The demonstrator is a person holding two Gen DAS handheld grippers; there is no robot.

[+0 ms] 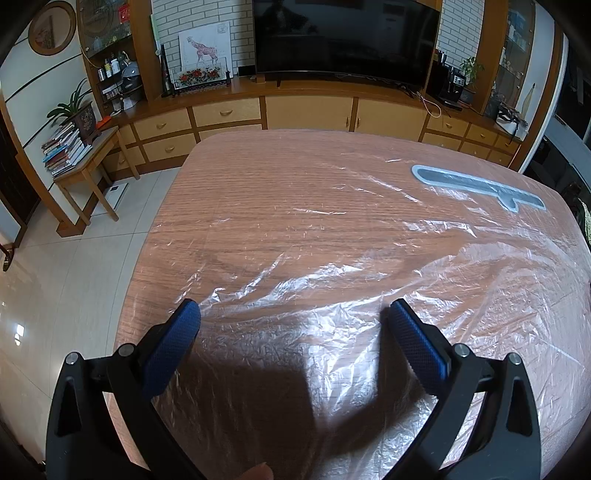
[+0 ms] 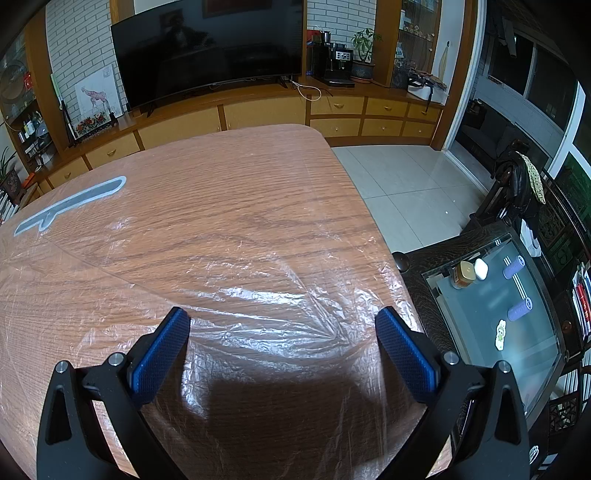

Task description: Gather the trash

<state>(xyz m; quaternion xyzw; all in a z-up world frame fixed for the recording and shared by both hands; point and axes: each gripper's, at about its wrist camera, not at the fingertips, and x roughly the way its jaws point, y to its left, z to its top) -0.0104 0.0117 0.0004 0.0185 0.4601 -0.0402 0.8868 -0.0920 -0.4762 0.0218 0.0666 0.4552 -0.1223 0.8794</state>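
Both the left tool (image 1: 291, 314) and right tool (image 2: 282, 319) hover spread above the clear plastic sheet (image 1: 332, 295) on the tabletop (image 2: 221, 184), so each should pinch a raised wrinkle just ahead

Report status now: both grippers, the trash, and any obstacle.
Left gripper open, right gripper open, both empty. Clear plastic sheet spread on table. No obstacle seen.

Living rm w/ white brick wall (image 1: 207, 22) behind a big dark TV (image 1: 343, 37), which sits on a long wooden cabinet (image 1: 306, 110) w/ drawers. Pale glossy floor tiles (image 2: 406, 177) reflect the light. Small side table (image 1: 88, 166) at left holds stacked books and a potted plant. Glass-topped dark coffee table (image 2: 498, 314) at right. Windows (image 2: 524, 74) look dark, prob. night outside.
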